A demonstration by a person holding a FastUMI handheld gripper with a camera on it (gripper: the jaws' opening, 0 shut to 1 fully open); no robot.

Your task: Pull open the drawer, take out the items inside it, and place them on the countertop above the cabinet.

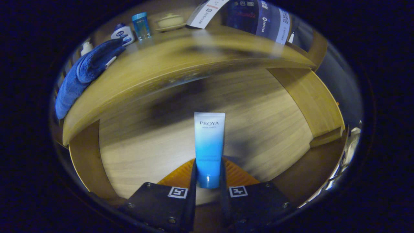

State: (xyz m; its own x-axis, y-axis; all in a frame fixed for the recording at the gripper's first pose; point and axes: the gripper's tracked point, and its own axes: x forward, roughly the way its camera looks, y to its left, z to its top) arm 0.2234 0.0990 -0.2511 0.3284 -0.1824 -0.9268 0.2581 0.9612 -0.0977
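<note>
A blue and white tube stands between my fingers, cap end down, crimped white end pointing away. My gripper is shut on the tube, both fingers pressing its lower part. Behind the tube lies the light wooden bottom of the open drawer, with its wooden side walls left and right. Above the drawer runs the wooden countertop of the cabinet. Motion blur smears the drawer floor and the counter's front edge.
On the countertop's far left lie a folded blue towel, a white and blue jar, a blue cup-like container and a pale lidded dish. A dark panel with print stands at the back right.
</note>
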